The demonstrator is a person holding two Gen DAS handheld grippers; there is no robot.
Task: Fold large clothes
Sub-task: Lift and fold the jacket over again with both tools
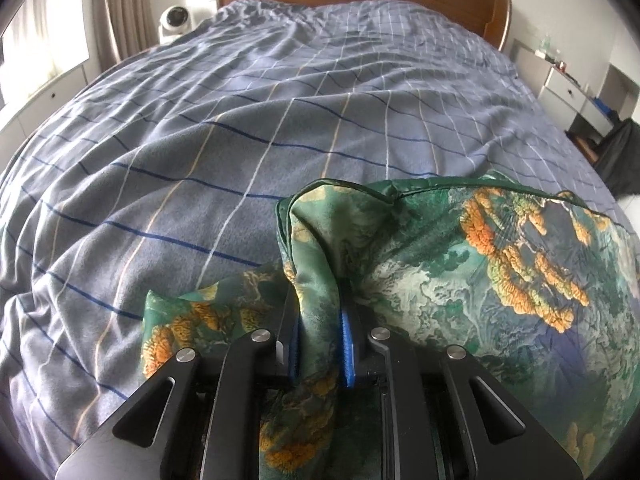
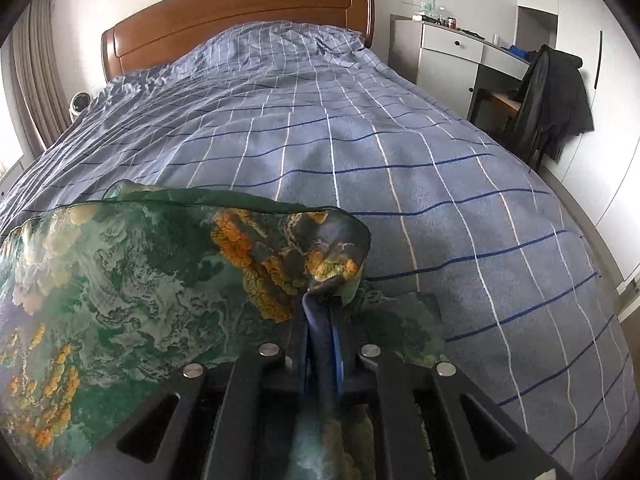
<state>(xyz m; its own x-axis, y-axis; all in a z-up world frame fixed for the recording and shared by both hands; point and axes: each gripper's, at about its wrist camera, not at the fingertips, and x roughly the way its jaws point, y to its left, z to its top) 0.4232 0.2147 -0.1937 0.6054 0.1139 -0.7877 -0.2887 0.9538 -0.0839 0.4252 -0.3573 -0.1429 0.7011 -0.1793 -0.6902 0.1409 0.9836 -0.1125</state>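
A green printed cloth (image 1: 460, 264) with orange and pale cloud-like patterns lies bunched on the near part of a bed (image 1: 240, 128) covered in a blue-grey checked cover. The left tool (image 1: 320, 300) is clamped on a gathered fold of the cloth's left end: the fabric runs up between its two blue-padded fingers (image 1: 347, 336), and the rest of the cloth spreads away to the right of the tool, with a smaller flap lying just to its left. The right tool (image 2: 318, 308) is clamped on a pinched corner at the cloth's right end, the fabric passing between its narrow-set fingers (image 2: 338, 344), while the body of the cloth (image 2: 132, 272) billows out to the left of it. A wooden headboard (image 2: 240, 12) stands at the far end of the bed, and a dark jacket (image 2: 556, 96) hangs on a chair beside a white desk (image 2: 452, 46) to the right.
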